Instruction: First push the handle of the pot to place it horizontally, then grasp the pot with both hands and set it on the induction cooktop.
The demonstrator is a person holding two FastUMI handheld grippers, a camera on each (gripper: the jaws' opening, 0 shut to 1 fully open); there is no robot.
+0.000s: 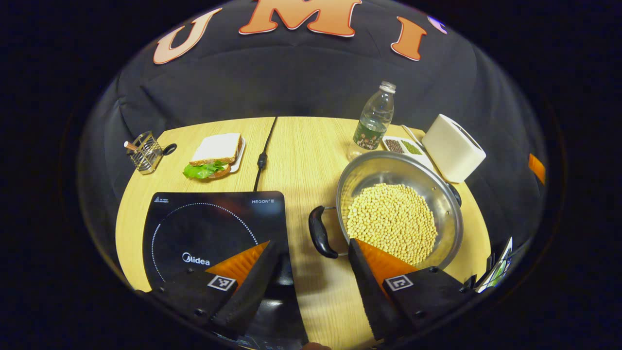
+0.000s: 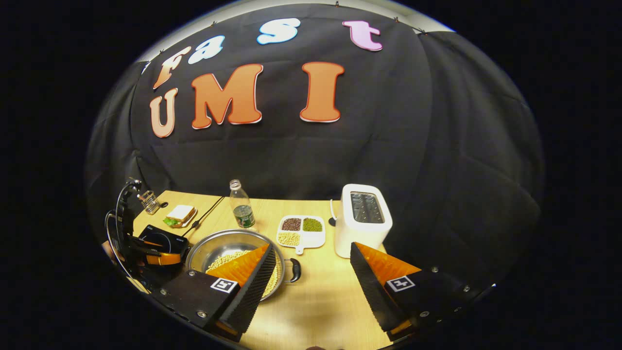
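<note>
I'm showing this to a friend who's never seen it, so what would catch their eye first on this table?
Probably the shiny round steel pot heaped with pale yellow beans, standing on the wooden table to the right of the flat black induction cooktop. Next, the boxy white toaster behind the pot, and the white-bread sandwich with green lettuce at the table's far side.

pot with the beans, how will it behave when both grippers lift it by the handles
The steel pot looks rigid, so it should not flex. The layer of soybeans probably makes it fairly heavy, and the loose beans may slide if it tilts. Its black side handles look smooth and rounded, so it could swing unless both grips stay level.
</note>
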